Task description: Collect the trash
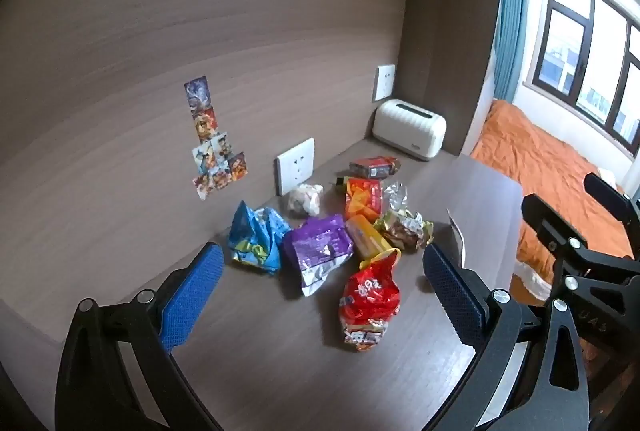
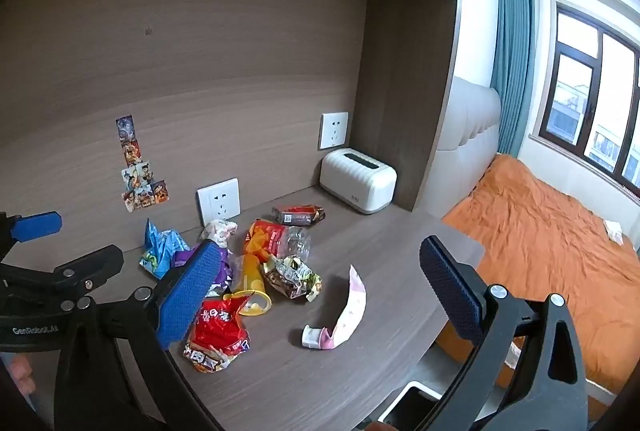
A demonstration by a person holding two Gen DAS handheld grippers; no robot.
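Observation:
Several snack wrappers lie heaped on the wooden desk (image 1: 280, 363): a red bag (image 1: 370, 305) nearest, a purple bag (image 1: 318, 247), a blue bag (image 1: 254, 239), a yellow packet (image 1: 366, 237), an orange pack (image 1: 362, 197) and a brown foil wrapper (image 1: 404, 229). My left gripper (image 1: 320, 295) is open and empty above the desk, just short of the red bag. My right gripper (image 2: 320, 287) is open and empty, above the desk to the right of the pile; the red bag (image 2: 218, 331) lies by its left finger. A pink-white squeezed tube (image 2: 344, 311) lies apart on the right.
A white box-shaped appliance (image 1: 410, 129) stands in the back corner. Wall sockets (image 1: 295, 165) and stickers (image 1: 212, 139) are on the back panel. The desk's right edge (image 2: 460, 295) drops toward an orange bed (image 2: 560, 251). A white-rimmed bin (image 2: 412, 407) sits below the desk front.

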